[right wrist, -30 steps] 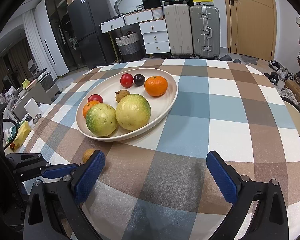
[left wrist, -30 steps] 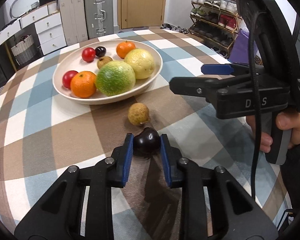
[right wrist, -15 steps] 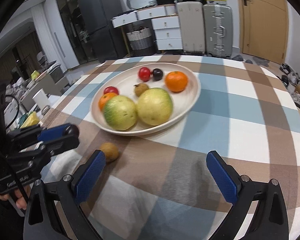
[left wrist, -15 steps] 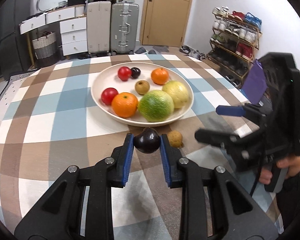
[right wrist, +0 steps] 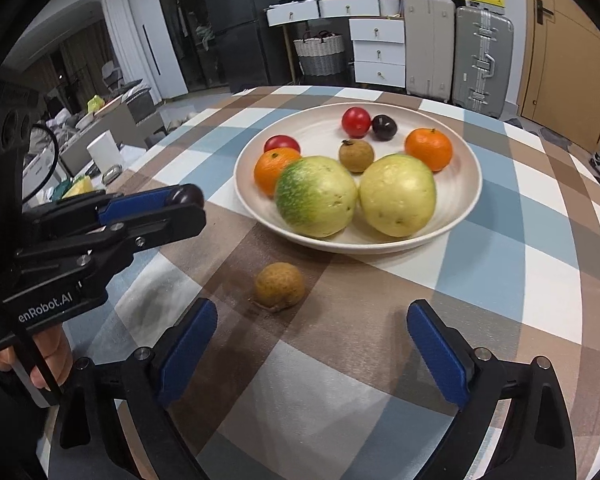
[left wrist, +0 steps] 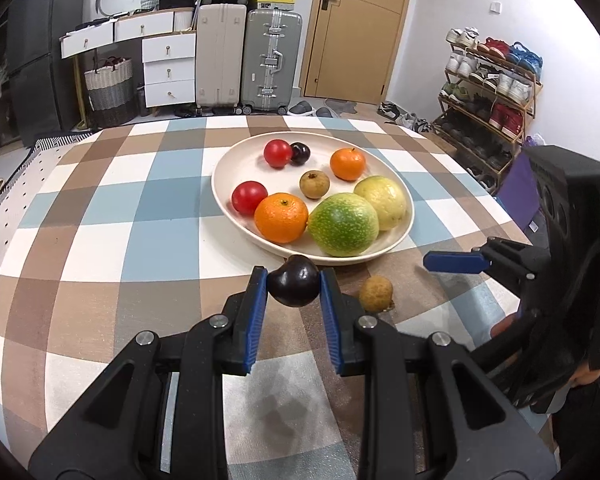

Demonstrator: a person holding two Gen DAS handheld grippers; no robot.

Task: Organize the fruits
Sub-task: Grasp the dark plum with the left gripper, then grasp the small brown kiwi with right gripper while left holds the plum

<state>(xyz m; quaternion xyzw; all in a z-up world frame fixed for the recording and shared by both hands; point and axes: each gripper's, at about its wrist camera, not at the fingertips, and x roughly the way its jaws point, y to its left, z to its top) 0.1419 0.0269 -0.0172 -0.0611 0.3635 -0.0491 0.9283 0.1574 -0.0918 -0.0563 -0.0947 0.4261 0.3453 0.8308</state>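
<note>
My left gripper (left wrist: pixel 294 292) is shut on a dark plum (left wrist: pixel 294 286), held above the table just in front of the cream plate (left wrist: pixel 220 196). The plate holds two tomatoes, a second plum, two oranges, a longan and two large guavas (right wrist: pixel 316 196). A loose brown longan (right wrist: pixel 279 285) lies on the checked cloth near the plate. My right gripper (right wrist: pixel 312 340) points down at it with its jaws wide and closing. The longan sits just ahead of the fingertips, untouched. The left gripper with the plum (right wrist: pixel 186 196) also shows in the right wrist view.
The round table (left wrist: pixel 100 240) has a checked cloth, and its edge runs close on the left and far sides. A person's hand (right wrist: pixel 48 356) holds the left gripper. Suitcases, drawers and a shoe rack stand beyond the table.
The left gripper has risen with the plum and swung to face the plate. The right gripper has moved over so that the loose longan now lies centred ahead of it, and its jaws have narrowed slightly.
</note>
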